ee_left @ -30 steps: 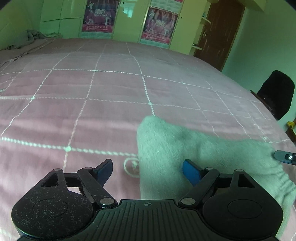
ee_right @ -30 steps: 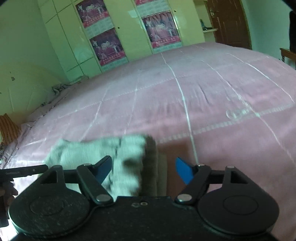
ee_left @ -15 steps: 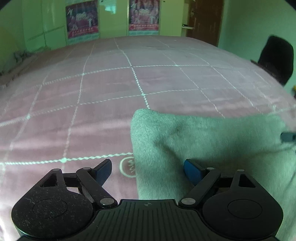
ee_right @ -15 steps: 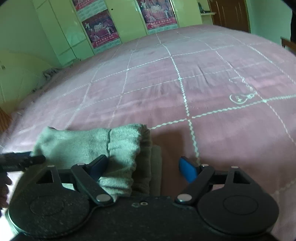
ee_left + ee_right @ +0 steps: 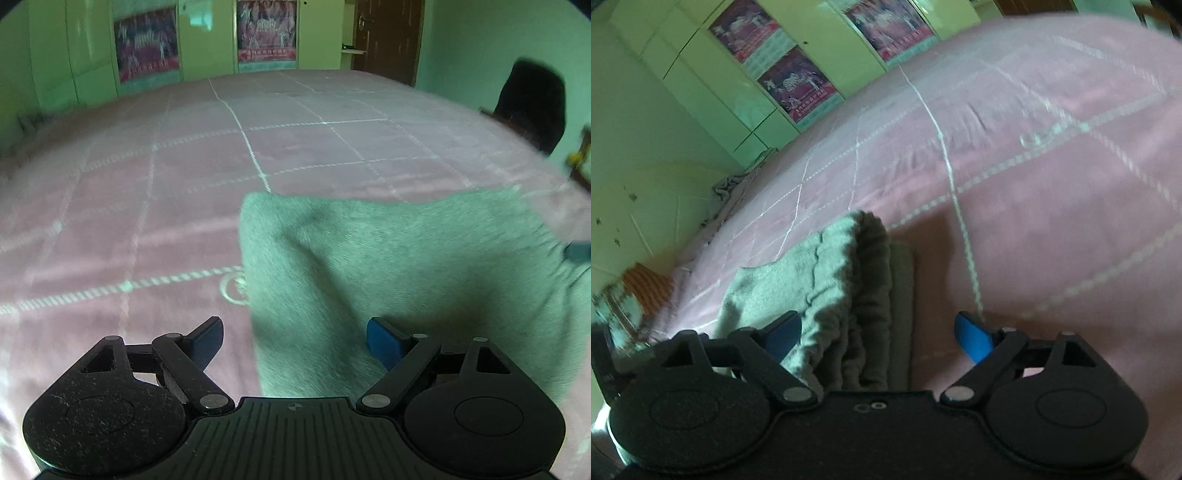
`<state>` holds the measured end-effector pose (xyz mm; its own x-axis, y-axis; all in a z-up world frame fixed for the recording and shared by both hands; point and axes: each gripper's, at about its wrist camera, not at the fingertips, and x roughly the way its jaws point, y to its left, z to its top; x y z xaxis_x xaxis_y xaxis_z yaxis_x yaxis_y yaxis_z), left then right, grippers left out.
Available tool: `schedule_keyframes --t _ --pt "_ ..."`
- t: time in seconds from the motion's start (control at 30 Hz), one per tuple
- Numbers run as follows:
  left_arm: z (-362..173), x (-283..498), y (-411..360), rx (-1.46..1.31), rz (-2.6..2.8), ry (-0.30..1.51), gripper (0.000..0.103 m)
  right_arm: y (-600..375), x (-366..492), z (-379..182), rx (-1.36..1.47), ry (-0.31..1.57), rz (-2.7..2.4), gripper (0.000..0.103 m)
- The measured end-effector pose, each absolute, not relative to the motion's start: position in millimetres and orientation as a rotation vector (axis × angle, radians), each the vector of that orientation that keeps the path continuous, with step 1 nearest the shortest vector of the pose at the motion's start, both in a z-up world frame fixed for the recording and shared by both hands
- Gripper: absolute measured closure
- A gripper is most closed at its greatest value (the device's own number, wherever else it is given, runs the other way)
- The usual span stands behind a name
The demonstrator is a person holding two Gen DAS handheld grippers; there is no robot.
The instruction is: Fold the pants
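Observation:
The grey pants (image 5: pixel 388 266) lie folded in a thick rectangle on the pink bed (image 5: pixel 147 184). My left gripper (image 5: pixel 295 343) is open just above the near left edge of the bundle, holding nothing. In the right wrist view the pants (image 5: pixel 831 280) show their gathered waistband end with stacked layers. My right gripper (image 5: pixel 879 332) is open over that end, empty, with the fabric lying under and between its fingers. A tip of the right gripper (image 5: pixel 578 251) shows at the right edge of the left wrist view.
The pink quilted bedspread (image 5: pixel 1034 184) spreads far and right of the pants. Green wardrobe doors with posters (image 5: pixel 266 33) stand beyond the bed. A dark chair (image 5: pixel 532 99) is at the right, by a brown door (image 5: pixel 384 37). Crumpled cloth (image 5: pixel 731 184) lies at the bed's far left edge.
Both grippers stay open over the folded pants. The left view has swung slightly left and the right view has tilted and lifted; the bundle has not moved.

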<state>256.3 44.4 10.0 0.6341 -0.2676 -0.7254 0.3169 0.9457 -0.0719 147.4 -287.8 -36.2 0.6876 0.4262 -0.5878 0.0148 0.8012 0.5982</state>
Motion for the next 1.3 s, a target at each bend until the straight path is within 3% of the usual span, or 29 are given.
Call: schedule_keyframes --t 0.13,0.23,0.4,0.53,0.73,0.77,0.87,0.93,1.07,1.13,1.3 --pt "-5.8 259.8 79.5 -0.21 -0.473 0.878 0.019 -292.5 147.6 -40.8 0.656 0.812 0.303 0.013" --pt "-25.3 264.8 105.9 -0.389 -0.552 0.927 0.027 -296.5 150.3 -41.2 0.674 0.841 0.356 0.012" --pt "-46.0 273.5 136.4 -0.652 -0.663 0.948 0.028 -312.0 152.8 -48.9 0.766 0.854 0.409 0.012" --pt "-54.4 279.2 136.8 -0.684 -0.738 0.967 0.028 -330.7 156.2 -59.1 0.931 0.85 0.434 0.014" --pt "-60.4 290.7 123.5 -0.644 -0.818 0.962 0.028 -334.5 160.8 -63.4 0.925 0.904 0.57 0.014" --pt "-61.5 293.8 122.2 -0.648 -0.826 0.96 0.029 -330.3 163.3 -63.3 0.893 0.919 0.583 0.016" --pt "-66.3 299.3 114.0 -0.663 -0.818 0.943 0.038 -311.0 175.0 -65.8 0.835 0.966 0.62 0.035" --pt "-65.5 304.2 100.0 -0.663 -0.795 0.926 0.042 -293.1 183.9 -71.7 0.794 0.981 0.642 0.04" --pt "-70.1 299.6 101.0 -0.681 -0.778 0.903 0.067 -267.3 201.2 -80.0 0.765 0.967 0.658 0.053" --pt "-72.7 294.6 106.1 -0.724 -0.783 0.887 0.074 -268.5 203.3 -78.9 0.76 0.972 0.676 0.057" --pt "-55.2 291.4 113.8 -0.764 -0.817 0.805 0.077 -267.8 207.5 -60.6 0.693 0.969 0.722 0.059"
